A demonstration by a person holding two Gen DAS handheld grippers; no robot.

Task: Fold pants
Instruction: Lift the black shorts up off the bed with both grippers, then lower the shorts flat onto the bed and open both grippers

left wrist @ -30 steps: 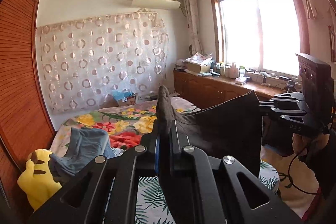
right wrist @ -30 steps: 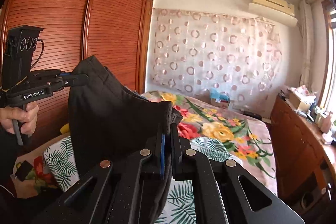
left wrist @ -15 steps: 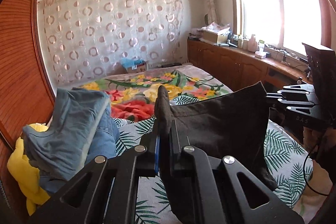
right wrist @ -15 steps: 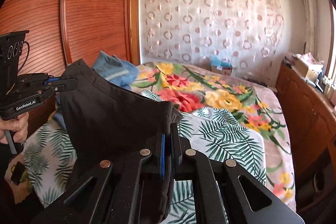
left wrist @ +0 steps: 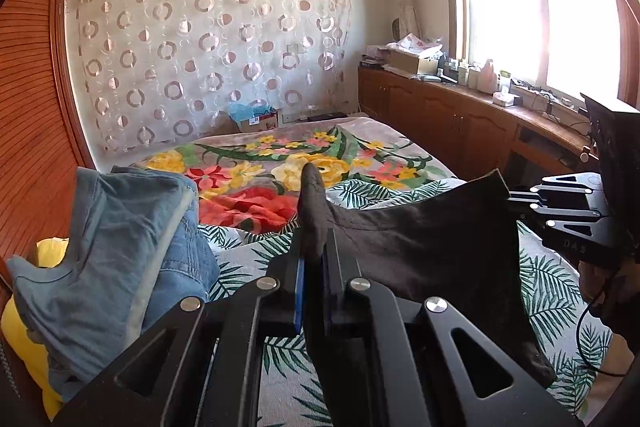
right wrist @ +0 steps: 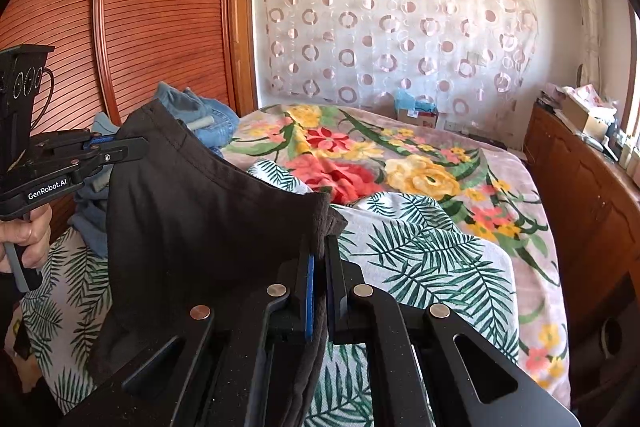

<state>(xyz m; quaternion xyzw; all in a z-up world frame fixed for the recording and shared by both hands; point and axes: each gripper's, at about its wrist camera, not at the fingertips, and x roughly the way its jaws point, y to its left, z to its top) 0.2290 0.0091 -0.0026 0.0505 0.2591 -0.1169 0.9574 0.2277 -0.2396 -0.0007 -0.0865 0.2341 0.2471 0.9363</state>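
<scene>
Pants of dark brown cloth are held up above the bed, stretched between the two claws; one corner of the top edge is pinched by the left claw, whose fingers are pressed together on the cloth, and the other corner is pinched in the same way by the right claw; in the left wrist view the right claw is seen at the far end of the edge, and in the right wrist view the left claw is seen at the opposite end, held by a hand; between the two corners the edge sags a little, and the rest of the pants hangs down toward the bed. A sheet with green leaf print is spread on the near part of the bed, just under the pants; a floral blanket covers the far part. A pile of blue jeans is lying at the left side of the bed, beside the wooden wardrobe; something yellow is seen under this pile, but what it is cannot be told. A curtain with circles hangs on the far wall.
</scene>
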